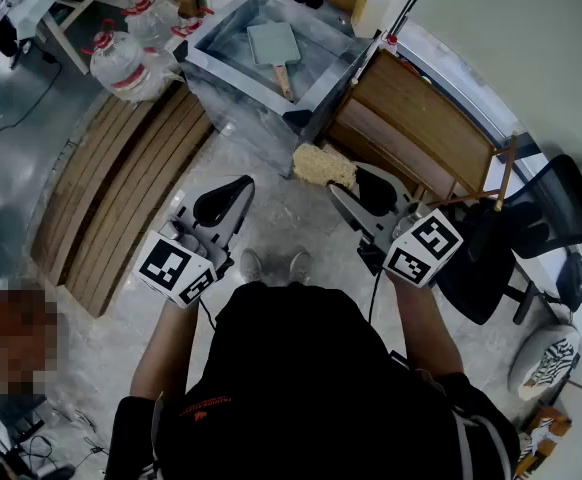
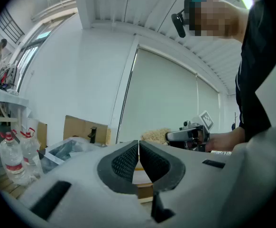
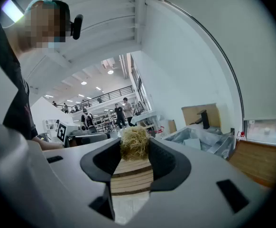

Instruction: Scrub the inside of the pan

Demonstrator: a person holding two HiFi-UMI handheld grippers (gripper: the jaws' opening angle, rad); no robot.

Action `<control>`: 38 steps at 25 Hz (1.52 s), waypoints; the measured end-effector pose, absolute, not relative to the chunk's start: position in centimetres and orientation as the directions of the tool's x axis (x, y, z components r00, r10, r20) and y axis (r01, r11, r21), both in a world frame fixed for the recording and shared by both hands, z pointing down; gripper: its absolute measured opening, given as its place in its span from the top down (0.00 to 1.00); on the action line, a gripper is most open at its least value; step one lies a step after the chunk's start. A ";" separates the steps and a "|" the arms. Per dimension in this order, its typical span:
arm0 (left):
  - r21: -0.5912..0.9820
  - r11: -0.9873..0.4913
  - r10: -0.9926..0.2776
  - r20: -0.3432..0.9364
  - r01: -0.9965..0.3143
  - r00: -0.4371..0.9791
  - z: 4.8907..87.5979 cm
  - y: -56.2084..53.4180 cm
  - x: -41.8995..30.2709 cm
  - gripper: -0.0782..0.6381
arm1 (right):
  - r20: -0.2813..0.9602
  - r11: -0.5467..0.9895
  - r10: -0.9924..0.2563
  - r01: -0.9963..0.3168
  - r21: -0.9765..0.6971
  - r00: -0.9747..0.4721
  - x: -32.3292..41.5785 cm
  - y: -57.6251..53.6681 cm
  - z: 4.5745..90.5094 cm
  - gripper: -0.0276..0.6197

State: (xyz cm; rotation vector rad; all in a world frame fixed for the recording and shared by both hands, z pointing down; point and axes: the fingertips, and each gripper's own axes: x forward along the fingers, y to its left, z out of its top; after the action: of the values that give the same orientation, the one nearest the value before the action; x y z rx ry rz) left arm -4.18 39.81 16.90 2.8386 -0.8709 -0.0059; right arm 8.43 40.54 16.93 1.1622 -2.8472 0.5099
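The right gripper (image 1: pixel 343 184) (image 3: pixel 134 150) has its fingers clamped on a straw-coloured scrubbing pad (image 1: pixel 323 165) (image 3: pixel 134 143), held in the air. The left gripper (image 1: pixel 243 184) (image 2: pixel 138 148) has its fingers pressed together on nothing. The square pan (image 1: pixel 273 43) (wooden handle toward the person) lies inside the basin (image 1: pixel 233 81) ahead, well apart from both grippers.

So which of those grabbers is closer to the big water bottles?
Left. The left gripper sits nearer the water bottles, beside the wooden slats. The right gripper, shut on a scrubber, is farther off, on the far side of the left one.
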 end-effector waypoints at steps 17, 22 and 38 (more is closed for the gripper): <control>0.155 -0.803 -0.574 0.054 -0.575 0.817 16.8 39.2 -1.7 0.86 | 0.089 0.668 -0.683 -0.669 -0.324 -0.725 11.5 39.7 16.4 0.68; 0.158 -0.791 -0.591 0.050 -0.591 0.805 17.2 40.0 -0.2 0.86 | 0.090 0.685 -0.667 -0.656 -0.317 -0.740 12.7 40.3 16.7 0.68; 0.165 -0.773 -0.612 0.063 -0.613 0.788 18.2 38.0 2.0 0.86 | 0.096 0.697 -0.646 -0.636 -0.331 -0.757 15.2 38.3 17.8 0.68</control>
State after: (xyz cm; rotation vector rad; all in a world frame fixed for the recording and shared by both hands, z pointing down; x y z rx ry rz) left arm 1.96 37.99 18.22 2.8017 -0.9683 0.0084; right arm 15.16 38.27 17.85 1.1032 -2.9190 0.5528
